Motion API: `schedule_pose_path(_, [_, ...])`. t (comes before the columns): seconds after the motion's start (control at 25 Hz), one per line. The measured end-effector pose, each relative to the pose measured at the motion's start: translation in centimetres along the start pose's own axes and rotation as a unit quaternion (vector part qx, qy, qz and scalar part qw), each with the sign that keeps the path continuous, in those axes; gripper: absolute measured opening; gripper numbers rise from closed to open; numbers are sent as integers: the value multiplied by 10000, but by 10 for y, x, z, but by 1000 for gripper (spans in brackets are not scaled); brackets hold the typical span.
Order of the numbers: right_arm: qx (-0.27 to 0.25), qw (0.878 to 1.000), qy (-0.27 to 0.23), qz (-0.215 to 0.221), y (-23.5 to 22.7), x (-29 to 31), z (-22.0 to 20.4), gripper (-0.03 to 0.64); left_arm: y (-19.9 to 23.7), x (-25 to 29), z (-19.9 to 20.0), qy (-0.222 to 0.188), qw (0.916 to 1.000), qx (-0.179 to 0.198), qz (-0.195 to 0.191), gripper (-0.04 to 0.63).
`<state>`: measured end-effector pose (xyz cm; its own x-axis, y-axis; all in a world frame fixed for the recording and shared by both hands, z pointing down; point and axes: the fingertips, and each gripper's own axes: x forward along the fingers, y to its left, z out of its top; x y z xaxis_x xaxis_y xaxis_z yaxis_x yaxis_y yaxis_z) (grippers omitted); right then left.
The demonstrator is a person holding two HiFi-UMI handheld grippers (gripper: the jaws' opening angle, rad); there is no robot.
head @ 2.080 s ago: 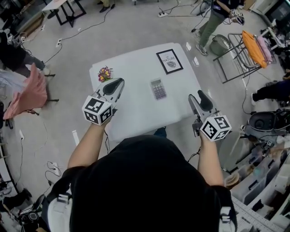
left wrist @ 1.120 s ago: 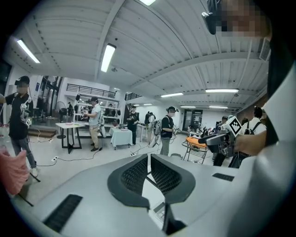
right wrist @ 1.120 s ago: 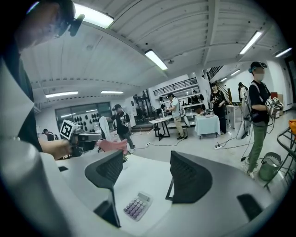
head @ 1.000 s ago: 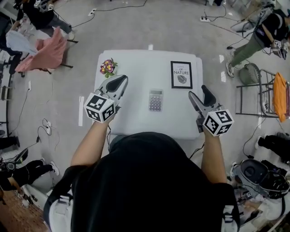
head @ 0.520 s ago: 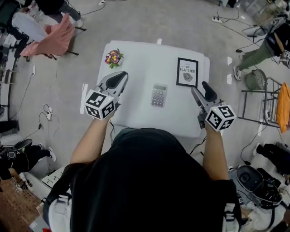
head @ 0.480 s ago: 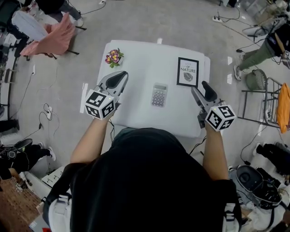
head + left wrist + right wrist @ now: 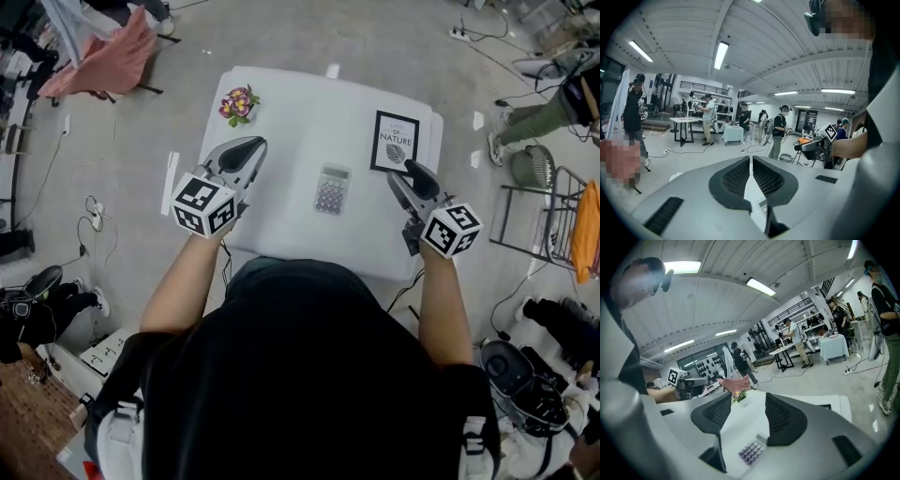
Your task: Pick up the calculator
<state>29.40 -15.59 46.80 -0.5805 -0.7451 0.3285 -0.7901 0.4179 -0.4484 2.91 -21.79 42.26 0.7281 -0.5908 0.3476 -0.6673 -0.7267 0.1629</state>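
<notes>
The calculator, grey with purple keys, lies flat near the middle of the white table. In the right gripper view the calculator shows low down, ahead of the jaws and apart from them. My right gripper hovers over the table's right side, right of the calculator; its jaws are closing with nothing between them. My left gripper is shut and empty over the table's left side, left of the calculator. Its pads almost touch.
A small pot of flowers stands at the table's far left corner. A framed print lies at the far right, just beyond my right gripper. Around the table are cables, a pink cloth and a metal rack.
My right gripper has come in leftwards over the table's right edge, and its jaws stand narrower. The left gripper has hardly shifted. The head camera has tilted, so the table sits higher in view.
</notes>
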Motion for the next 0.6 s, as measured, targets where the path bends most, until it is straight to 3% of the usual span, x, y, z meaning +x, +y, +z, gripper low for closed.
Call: schedule_pose_path(0.6, [395,9940,841,569,-37,77,-79,213,28,7,-17,120,9992,-333,187,40])
